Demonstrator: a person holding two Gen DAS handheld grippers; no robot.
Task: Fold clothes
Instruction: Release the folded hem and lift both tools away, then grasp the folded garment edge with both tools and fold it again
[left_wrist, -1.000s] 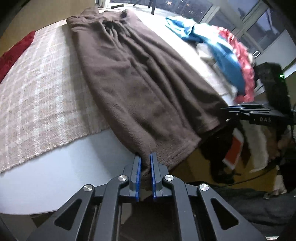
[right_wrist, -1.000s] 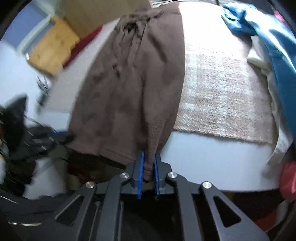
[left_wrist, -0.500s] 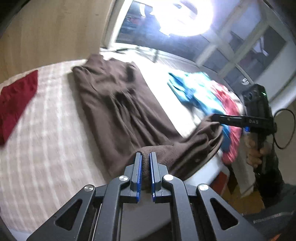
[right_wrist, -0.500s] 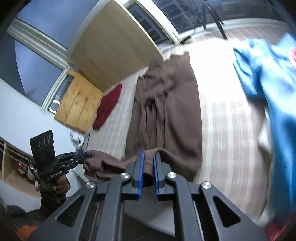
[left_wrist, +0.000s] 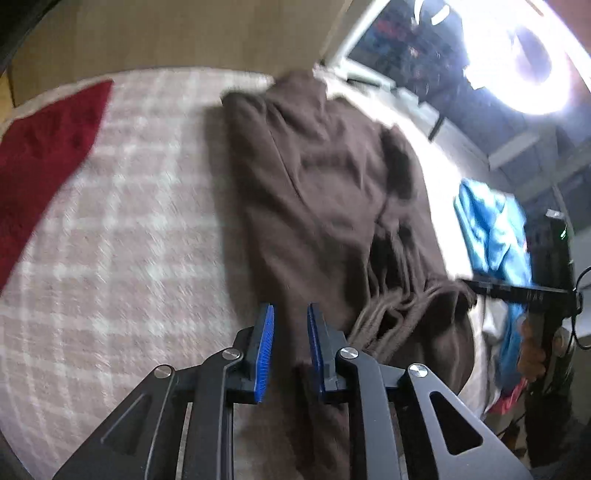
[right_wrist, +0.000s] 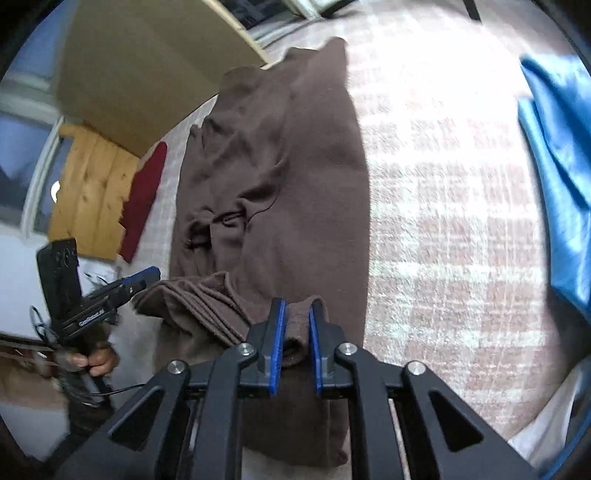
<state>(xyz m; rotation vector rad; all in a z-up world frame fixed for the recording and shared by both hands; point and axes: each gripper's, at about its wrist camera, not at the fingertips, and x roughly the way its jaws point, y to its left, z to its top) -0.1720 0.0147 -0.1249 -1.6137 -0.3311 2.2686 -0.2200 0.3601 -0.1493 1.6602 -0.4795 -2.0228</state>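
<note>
— Where are you in the fold?

— Laying the lower end of the brown garment (left_wrist: 325, 192) up over its own body. It lies lengthwise on the checked blanket (left_wrist: 122, 236), its far end toward twelve o'clock in both wrist views. The doubled edge is bunched right in front of me, between the two grippers.

— And your jaws?

— My left gripper (left_wrist: 290, 325) has just been opening. Its blue pads (left_wrist: 265, 343) stand apart and I see brown cloth lying in the gap, but the pads do not seem to press on it. My right gripper (right_wrist: 295, 325) has been opening too; the rolled hem still sits between its pads (right_wrist: 277, 332), loosely as far as I can judge, with a sliver of space on the right-hand side. The picture is blurred, so I would not swear to that.

— So the step in hand is the release?

— I judge so: the carry-over looks done and I am letting the edge go.

— What does the next move call for?

— Drawing both grippers back toward six o'clock, cleanly, so the fleece does not snag on a pad and drag the fold open. The ridge between us at about three o'clock from my left camera looks rumpled, so smoothing may be wanted. The blue garment (right_wrist: 554, 155) and red cloth (left_wrist: 44, 155) lie well apart from this.
</note>
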